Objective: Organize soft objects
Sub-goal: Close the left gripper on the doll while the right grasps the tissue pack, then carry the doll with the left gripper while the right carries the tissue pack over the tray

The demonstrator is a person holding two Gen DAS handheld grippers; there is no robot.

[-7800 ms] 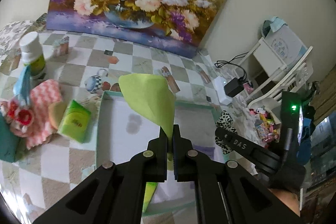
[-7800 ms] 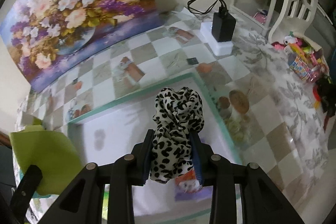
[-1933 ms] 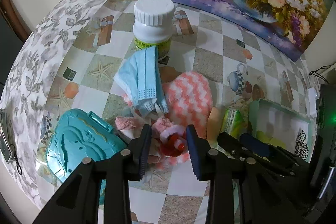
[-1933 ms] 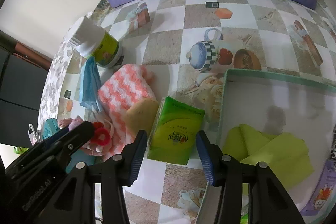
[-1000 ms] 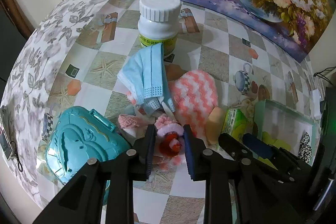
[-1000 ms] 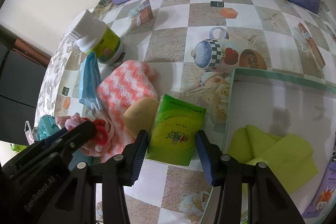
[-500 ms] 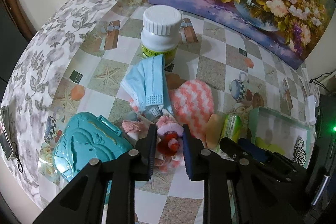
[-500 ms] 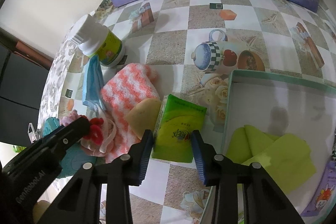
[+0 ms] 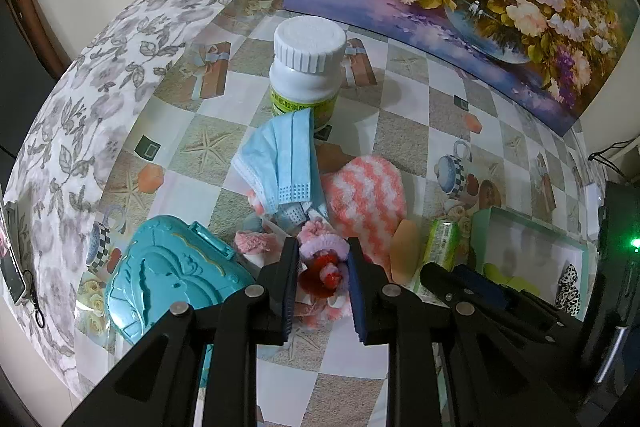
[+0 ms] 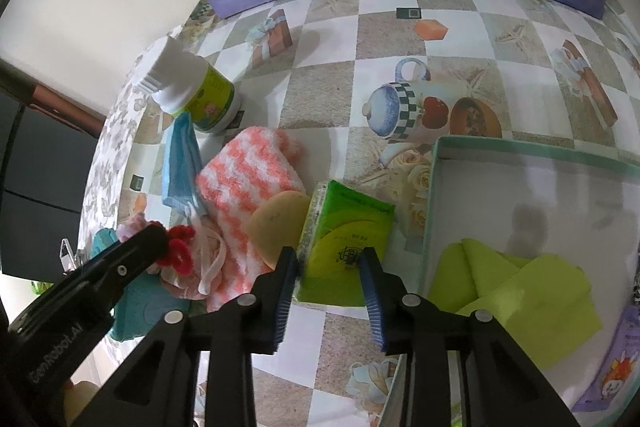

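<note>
So both claws just clamped down at about the same time. The right gripper (image 10: 329, 269) has just been closing its jaws, and now they're pinched on the near end of the green tissue pack (image 10: 347, 231), which looks tipped up a bit off the checkered tablecloth (image 10: 384, 39) instead of lying flat like it was a second ago. The left gripper (image 9: 323, 267) was already snug around the pink and red hair tie (image 9: 322, 263) and is clenched on it now, with the hair tie lifted slightly out of the pile.

My read: this is the grab step for the next two soft things, done with both hands together.

Just past the claws, the yellow sponge (image 10: 276, 221) and the pink striped cloth (image 10: 248, 183) are left touching each other, with the blue face mask (image 9: 282, 159) draped over the cloth's edge. The teal case (image 9: 168, 279) and the white bottle (image 9: 306, 67) farther back are hard items, so probably not going in.

Off to the right, the box (image 10: 434, 195) already holds the green cloth (image 10: 516, 291) and the leopard scrunchie (image 9: 568, 287), so that's where these two likely go.
</note>
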